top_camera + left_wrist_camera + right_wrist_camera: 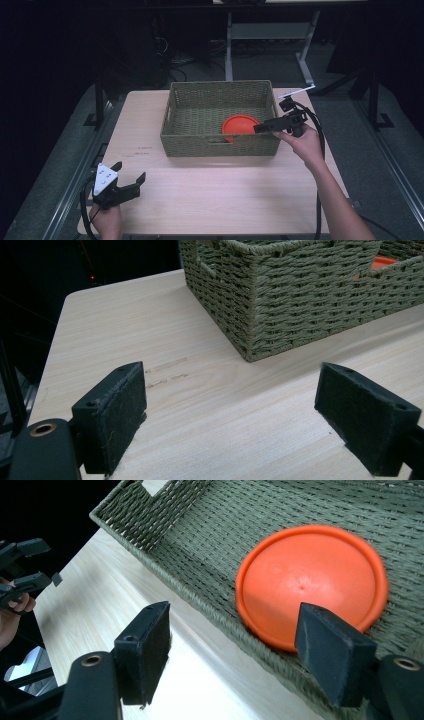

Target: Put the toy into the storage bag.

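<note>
An orange round disc [239, 125] lies flat inside a woven olive basket [200, 145], near its front right corner. My right gripper [257, 129] reaches over the basket's right end toward the disc. In the right gripper view its jaws [235, 650] stand open astride the basket's wall [210, 540], one over the table and the other just above the disc's [310, 575] near edge, holding nothing. My left gripper [131, 171] hovers open over the table's front left corner. In the left gripper view, it [230, 410] faces the basket's corner [300, 305] with bare wood between its pads.
The light wooden table [225, 195] has free room in front of the basket and to its left. Dark floor, table legs and cables lie beyond the far edge. My left gripper [25, 565] appears far off in the right gripper view.
</note>
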Motion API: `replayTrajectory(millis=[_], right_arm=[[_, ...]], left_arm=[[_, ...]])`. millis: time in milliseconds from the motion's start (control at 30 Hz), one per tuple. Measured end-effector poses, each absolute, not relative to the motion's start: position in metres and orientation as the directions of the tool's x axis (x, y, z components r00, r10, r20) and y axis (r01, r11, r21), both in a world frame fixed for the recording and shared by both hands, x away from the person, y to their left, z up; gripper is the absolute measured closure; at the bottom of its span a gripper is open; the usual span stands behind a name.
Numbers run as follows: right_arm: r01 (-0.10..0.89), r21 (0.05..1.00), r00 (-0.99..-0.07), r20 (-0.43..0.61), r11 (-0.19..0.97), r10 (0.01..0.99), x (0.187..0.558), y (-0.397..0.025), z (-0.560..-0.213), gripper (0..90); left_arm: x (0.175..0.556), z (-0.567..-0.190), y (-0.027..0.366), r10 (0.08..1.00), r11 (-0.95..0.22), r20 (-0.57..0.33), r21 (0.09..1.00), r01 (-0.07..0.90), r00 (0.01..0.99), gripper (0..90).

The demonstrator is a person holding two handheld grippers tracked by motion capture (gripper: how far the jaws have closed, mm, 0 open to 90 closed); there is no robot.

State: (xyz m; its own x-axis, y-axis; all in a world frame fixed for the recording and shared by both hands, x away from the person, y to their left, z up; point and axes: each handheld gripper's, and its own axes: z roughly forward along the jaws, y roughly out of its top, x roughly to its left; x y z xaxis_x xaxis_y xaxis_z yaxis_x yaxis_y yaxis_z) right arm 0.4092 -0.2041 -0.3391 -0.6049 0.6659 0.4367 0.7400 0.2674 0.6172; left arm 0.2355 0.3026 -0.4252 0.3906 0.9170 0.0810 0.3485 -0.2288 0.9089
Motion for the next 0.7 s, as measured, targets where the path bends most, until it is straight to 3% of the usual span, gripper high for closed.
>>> replayTrajectory(millis=[700], right_arm=[[0.708,0.650,-0.639,0.426,0.274,0.640,0.378,-0.220,-0.343,27.9]], left_arm=[[0.235,-0.425,0.303,0.919,-0.216,0.069,0.911,0.350,0.388,12.7]])
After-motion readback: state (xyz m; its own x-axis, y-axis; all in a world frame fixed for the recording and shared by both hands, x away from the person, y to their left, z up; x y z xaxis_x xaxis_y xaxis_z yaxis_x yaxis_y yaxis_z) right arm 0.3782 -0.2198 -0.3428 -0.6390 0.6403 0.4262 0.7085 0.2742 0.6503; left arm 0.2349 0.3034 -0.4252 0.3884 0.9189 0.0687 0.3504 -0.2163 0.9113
